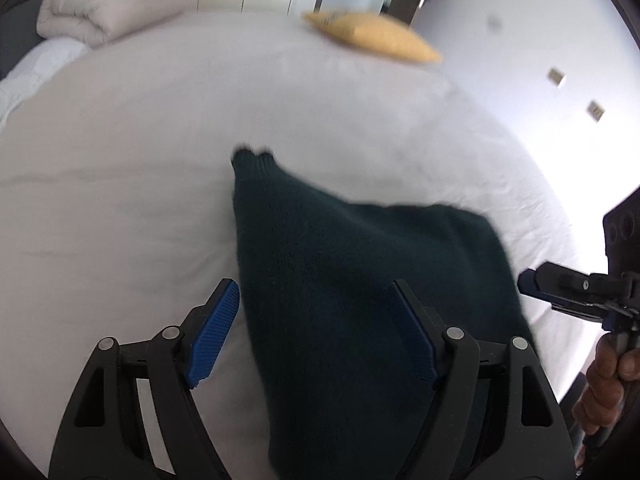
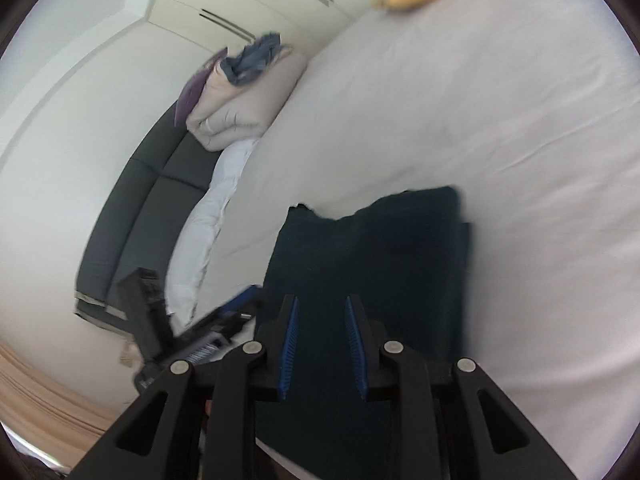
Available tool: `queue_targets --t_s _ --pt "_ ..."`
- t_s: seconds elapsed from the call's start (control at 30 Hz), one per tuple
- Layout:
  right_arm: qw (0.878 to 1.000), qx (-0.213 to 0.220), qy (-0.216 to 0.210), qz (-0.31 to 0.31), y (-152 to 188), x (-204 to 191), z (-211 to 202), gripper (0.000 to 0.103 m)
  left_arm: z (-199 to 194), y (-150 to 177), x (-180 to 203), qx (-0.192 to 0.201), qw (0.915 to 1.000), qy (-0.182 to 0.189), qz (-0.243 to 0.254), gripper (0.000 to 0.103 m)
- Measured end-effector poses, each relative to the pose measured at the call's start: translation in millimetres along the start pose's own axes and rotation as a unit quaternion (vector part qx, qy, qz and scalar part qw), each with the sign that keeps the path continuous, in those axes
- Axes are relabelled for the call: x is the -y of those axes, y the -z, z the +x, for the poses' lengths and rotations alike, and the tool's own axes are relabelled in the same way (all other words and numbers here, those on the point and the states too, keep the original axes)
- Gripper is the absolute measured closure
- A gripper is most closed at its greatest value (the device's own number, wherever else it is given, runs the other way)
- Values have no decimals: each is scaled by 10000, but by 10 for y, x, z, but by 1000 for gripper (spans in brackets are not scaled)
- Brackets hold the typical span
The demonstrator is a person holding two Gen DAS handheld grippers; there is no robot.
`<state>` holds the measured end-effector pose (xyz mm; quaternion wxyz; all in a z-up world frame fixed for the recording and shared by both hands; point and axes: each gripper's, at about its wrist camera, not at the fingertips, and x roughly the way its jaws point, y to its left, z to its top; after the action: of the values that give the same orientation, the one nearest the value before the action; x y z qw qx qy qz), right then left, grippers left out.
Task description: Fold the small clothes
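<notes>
Left wrist view: left hand-held gripper (image 1: 316,332) has its blue pads spread wide; dark green knit garment (image 1: 360,280) lies on the bed (image 1: 140,160) between and under them; neither pad presses it; one narrow ribbed end of the garment points away toward the middle of the bed; right hand-held gripper (image 1: 532,284) comes in at the garment's right edge, person's hand (image 1: 608,376) on its handle. Right wrist view: right hand-held gripper (image 2: 322,344) has its pads parted with a gap between them, hovering over the garment (image 2: 380,260); can't tell if they touch the fabric. Yellow pillow (image 1: 376,36) sits at the far side of the bed; folded beige duvet (image 2: 248,108) at the bed's far corner, with blue clothes (image 2: 252,60) on top.
</notes>
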<state>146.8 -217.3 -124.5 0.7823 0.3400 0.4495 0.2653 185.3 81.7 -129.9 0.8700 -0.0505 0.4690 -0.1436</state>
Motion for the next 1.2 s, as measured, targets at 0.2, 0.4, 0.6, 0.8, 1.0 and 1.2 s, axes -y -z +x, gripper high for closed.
queue_targets --t_s 0.2,0.4,0.6,0.8,1.0,1.2 --pt "9971 -217 628 364 -132 467 427 103 358 22 -75 -214 9995 137 -179 19" --pt "9976 43 327 606 -266 771 398 103 528 -61 -24 -254 9996 -81 15 9" --pt "9947 423 709 613 -125 571 -30 96 329 8 -32 -163 9997 -125 -103 10" --pt "9997 -170 58 -156 608 97 -164 86 -7 200 102 -105 9997 -221 -10 12" --pt "9995 -306 99 25 1032 443 -235 101 -46 541 71 -179 9996 -185 -82 12" --pt "9992 -174 211 -298 1243 499 -436 101 -73 632 92 -110 9996 -267 -58 12"
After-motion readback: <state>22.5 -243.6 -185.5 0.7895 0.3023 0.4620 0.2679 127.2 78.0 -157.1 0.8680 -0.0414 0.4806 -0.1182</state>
